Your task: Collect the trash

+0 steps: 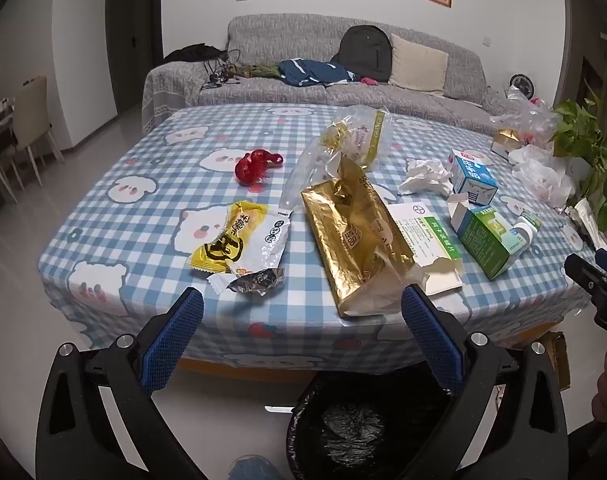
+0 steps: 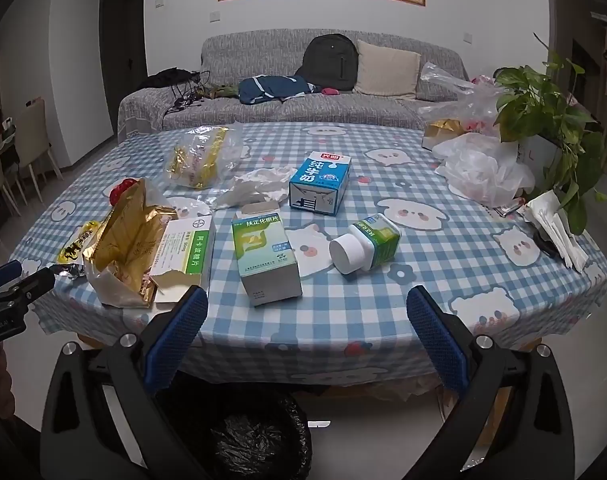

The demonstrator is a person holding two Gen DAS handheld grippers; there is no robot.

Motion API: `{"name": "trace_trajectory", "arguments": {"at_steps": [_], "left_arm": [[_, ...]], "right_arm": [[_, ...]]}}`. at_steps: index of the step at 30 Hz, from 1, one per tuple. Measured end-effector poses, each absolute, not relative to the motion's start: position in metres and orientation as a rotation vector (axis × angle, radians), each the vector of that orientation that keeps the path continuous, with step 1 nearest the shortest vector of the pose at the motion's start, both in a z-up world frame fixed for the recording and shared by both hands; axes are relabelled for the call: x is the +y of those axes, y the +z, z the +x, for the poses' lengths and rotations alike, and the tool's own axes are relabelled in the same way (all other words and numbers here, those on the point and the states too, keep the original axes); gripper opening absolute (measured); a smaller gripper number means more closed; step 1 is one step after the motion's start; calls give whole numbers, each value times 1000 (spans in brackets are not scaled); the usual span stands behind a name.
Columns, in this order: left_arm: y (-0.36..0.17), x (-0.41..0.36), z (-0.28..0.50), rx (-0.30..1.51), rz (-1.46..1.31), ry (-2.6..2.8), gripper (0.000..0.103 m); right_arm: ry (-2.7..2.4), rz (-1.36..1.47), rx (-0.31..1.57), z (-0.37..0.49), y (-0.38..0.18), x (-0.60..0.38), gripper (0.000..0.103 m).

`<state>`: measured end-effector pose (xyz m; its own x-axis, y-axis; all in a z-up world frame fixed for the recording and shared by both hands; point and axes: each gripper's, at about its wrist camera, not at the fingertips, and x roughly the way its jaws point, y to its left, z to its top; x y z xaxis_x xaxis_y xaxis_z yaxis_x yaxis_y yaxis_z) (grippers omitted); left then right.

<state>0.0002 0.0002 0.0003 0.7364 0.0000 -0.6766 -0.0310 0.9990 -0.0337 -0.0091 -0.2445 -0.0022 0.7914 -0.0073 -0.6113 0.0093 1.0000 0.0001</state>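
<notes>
Trash lies on a blue checked table [image 1: 151, 216] [image 2: 443, 288]. In the left wrist view I see a gold foil bag [image 1: 355, 240], a yellow snack wrapper [image 1: 239, 240], a red wrapper [image 1: 255, 166], a clear plastic bag [image 1: 351, 140], crumpled tissue [image 1: 425, 176], a milk carton [image 1: 473, 178] and a green box [image 1: 485, 240]. The right wrist view shows the green box [image 2: 267, 256], a white medicine box [image 2: 187, 252], the milk carton [image 2: 319, 182] and a bottle on its side [image 2: 365, 248]. My left gripper [image 1: 303, 320] and right gripper [image 2: 307, 320] are open and empty, before the table's near edge.
A bin with a black liner [image 1: 355, 428] [image 2: 243, 436] stands on the floor below the grippers. A potted plant [image 2: 551, 120] and white plastic bags [image 2: 479, 172] sit at the table's right. A grey sofa [image 1: 323, 80] is behind; chairs [image 1: 27, 120] stand left.
</notes>
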Motion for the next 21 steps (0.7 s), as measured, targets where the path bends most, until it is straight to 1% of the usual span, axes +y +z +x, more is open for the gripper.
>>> {"name": "trace_trajectory", "arguments": {"at_steps": [21], "left_arm": [[4,2,-2,735,-43,29,97]], "right_arm": [[0,-9,673,-10,-5,-241,96]]}}
